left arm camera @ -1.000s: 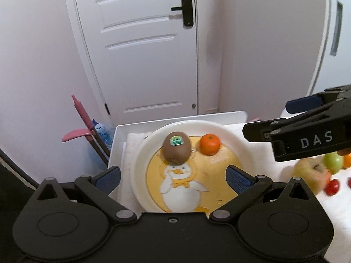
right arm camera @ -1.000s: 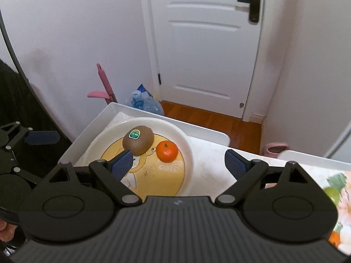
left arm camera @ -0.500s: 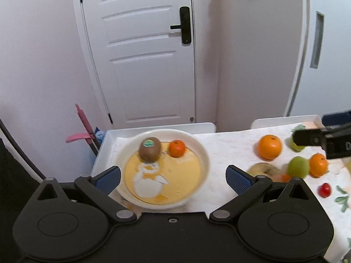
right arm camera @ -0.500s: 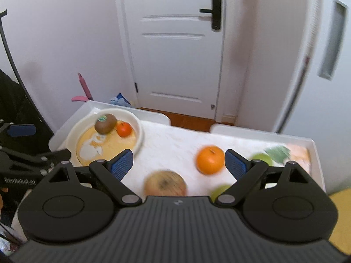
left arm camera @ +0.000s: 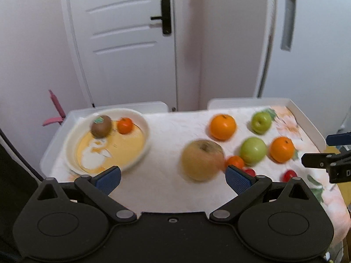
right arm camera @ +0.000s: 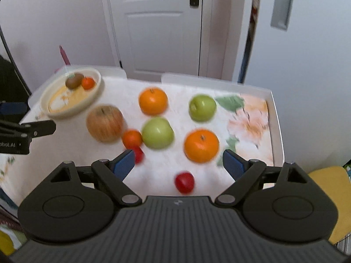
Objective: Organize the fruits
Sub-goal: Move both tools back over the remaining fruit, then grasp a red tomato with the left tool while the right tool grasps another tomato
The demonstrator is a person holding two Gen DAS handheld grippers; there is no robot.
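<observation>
A cream plate (left arm camera: 140,118) (right arm camera: 96,83) with a duck picture holds a kiwi (left arm camera: 101,126) (right arm camera: 74,80) and a small mandarin (left arm camera: 125,125) (right arm camera: 88,82). Loose on the cloth lie a brownish apple (left arm camera: 201,159) (right arm camera: 104,123), two oranges (left arm camera: 222,126) (left arm camera: 282,149), two green apples (left arm camera: 261,122) (left arm camera: 252,150), a small mandarin (right arm camera: 132,138) and two red tomatoes (right arm camera: 184,182) (right arm camera: 138,154). My left gripper (left arm camera: 173,176) is open, above the table's near edge. My right gripper (right arm camera: 177,161) is open, hovering over the fruit.
The white table (left arm camera: 307,120) has a raised rim and a flowered cloth (right arm camera: 248,122). Behind it are a white door (left arm camera: 122,39) and a wall. A pink object (left arm camera: 53,109) stands at the left. A yellow seat (right arm camera: 329,184) is at the right.
Both grippers pulled back and swung right, away from the plate. The loose fruit now fills both views. Both stay open.
</observation>
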